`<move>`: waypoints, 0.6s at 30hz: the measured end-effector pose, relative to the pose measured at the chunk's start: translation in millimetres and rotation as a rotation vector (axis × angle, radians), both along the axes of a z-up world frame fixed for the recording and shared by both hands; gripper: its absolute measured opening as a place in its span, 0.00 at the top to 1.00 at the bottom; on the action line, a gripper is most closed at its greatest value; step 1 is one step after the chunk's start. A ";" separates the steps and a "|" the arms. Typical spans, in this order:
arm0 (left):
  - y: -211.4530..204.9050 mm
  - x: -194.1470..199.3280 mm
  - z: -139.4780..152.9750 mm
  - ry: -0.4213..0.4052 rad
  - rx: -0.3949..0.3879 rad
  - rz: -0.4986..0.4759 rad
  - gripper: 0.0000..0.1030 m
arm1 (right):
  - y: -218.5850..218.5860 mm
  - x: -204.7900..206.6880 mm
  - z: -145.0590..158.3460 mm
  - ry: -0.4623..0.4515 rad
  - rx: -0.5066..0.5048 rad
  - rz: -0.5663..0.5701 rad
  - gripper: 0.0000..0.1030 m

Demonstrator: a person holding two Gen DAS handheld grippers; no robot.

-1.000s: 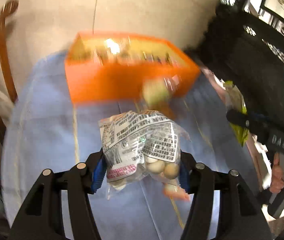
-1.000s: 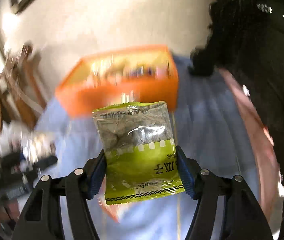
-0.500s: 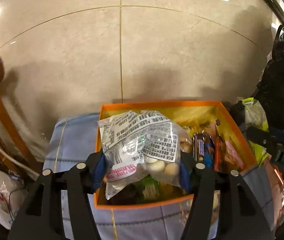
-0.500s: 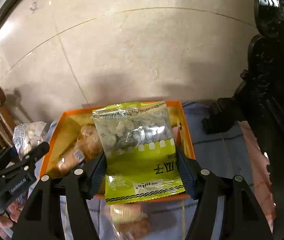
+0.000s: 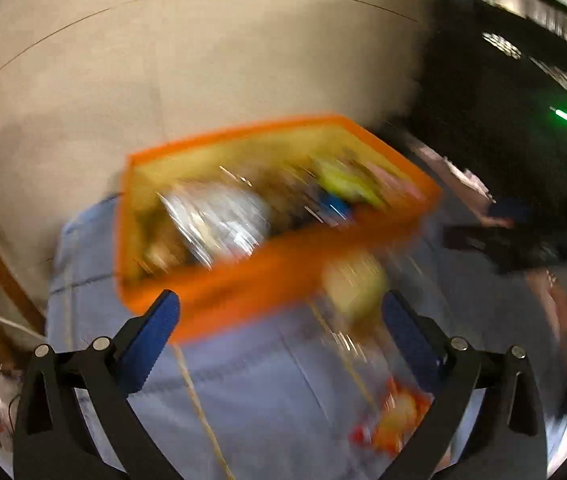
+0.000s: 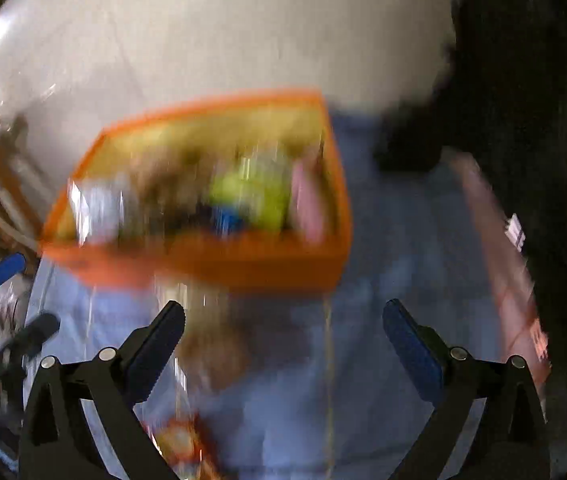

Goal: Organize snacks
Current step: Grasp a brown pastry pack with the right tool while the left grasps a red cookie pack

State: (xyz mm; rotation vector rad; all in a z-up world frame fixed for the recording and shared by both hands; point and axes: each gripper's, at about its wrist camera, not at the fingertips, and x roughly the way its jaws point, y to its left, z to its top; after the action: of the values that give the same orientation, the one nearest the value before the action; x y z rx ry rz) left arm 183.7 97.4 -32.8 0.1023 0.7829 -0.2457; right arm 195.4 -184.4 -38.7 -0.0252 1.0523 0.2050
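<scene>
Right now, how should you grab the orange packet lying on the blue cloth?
Probably pinch the orange packet across its middle, coming down from above: it seems to lie flat on the blue cloth, with bare cloth beside it. Blur hides its edges.

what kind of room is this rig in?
Likely a home living or dining room: pale polished tile floor, dark carved wooden furniture, and a blue cloth-covered table bearing an orange snack box.

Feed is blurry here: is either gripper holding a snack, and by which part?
Nothing is held. The left gripper and right gripper have just opened; both stand wide and empty, short of the orange box.
</scene>
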 end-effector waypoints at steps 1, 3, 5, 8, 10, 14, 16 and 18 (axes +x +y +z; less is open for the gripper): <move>-8.1 -17.5 -12.8 0.024 0.015 -0.057 0.04 | 3.1 -8.2 -9.6 0.013 0.006 0.023 0.04; -24.4 -41.4 -34.7 0.054 0.040 -0.150 0.04 | 21.7 -24.0 -35.8 0.026 -0.031 0.134 0.04; -42.4 -63.7 -58.4 0.039 0.109 -0.215 0.04 | 39.1 -28.1 -52.0 0.011 -0.080 0.229 0.04; -56.3 -68.7 -86.6 0.061 0.100 -0.269 0.04 | 62.9 -20.9 -68.4 -0.011 -0.115 0.310 0.04; -59.2 -61.9 -97.6 0.086 0.057 -0.266 0.04 | 72.6 -8.4 -78.3 0.008 -0.128 0.312 0.04; -60.2 -46.2 -107.7 0.086 -0.015 -0.283 0.04 | 82.0 9.5 -95.8 0.078 -0.067 0.323 0.04; -62.1 -41.8 -121.3 0.097 0.042 -0.285 0.06 | 78.5 12.7 -102.4 0.122 -0.019 0.281 0.18; -62.1 -43.0 -132.8 0.130 0.070 -0.318 0.32 | 74.0 10.1 -101.0 0.128 0.002 0.239 0.24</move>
State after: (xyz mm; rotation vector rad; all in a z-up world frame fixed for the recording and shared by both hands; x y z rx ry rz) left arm 140.6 35.3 -165.6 0.2795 0.9035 -0.5301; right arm 205.5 -110.4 -139.7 -0.1377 1.1758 0.4285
